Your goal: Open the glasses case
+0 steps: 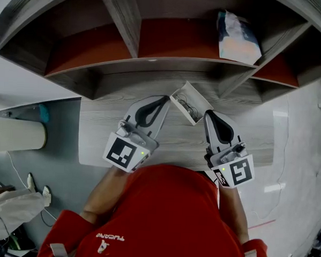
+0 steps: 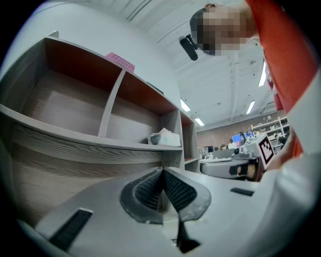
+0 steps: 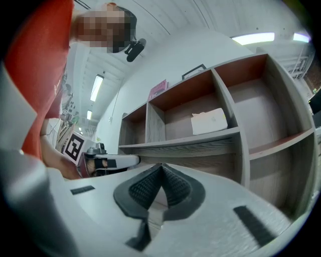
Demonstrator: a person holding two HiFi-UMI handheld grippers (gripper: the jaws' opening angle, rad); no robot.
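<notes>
Case (image 1: 186, 103) lies open on the table (image 1: 99, 122).
Left fingers (image 2: 181, 189) and right fingers (image 3: 175, 188) are closed and empty, their tips flanking it; the opening looks done.

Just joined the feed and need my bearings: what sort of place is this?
Probably an open-plan office or lab. There is a wood-grain desk with a cubby shelf standing on it, strip lights run along the ceiling, and monitors glow in the far background.
</notes>
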